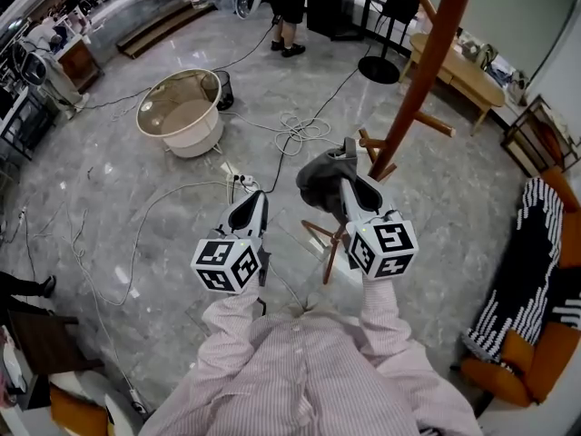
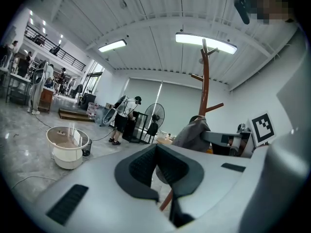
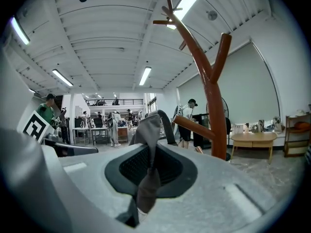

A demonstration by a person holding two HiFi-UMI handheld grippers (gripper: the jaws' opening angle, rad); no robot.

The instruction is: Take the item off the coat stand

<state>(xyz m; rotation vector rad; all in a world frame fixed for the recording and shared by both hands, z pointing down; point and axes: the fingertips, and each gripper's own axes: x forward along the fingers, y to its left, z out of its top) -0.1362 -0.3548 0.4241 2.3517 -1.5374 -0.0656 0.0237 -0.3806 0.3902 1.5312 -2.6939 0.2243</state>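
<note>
The grey fabric item (image 1: 325, 178), crumpled and trailing a dark strap, was pinched in the right gripper's (image 1: 349, 187) jaws, just beside the lower pegs at seven o'clock of the upright red-brown wooden coat stand (image 1: 427, 71).

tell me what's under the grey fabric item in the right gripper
Legs of the brown wooden coat stand and grey marble floor lie below the grey fabric item. The right gripper, shut on it, covers the spot beneath.
</note>
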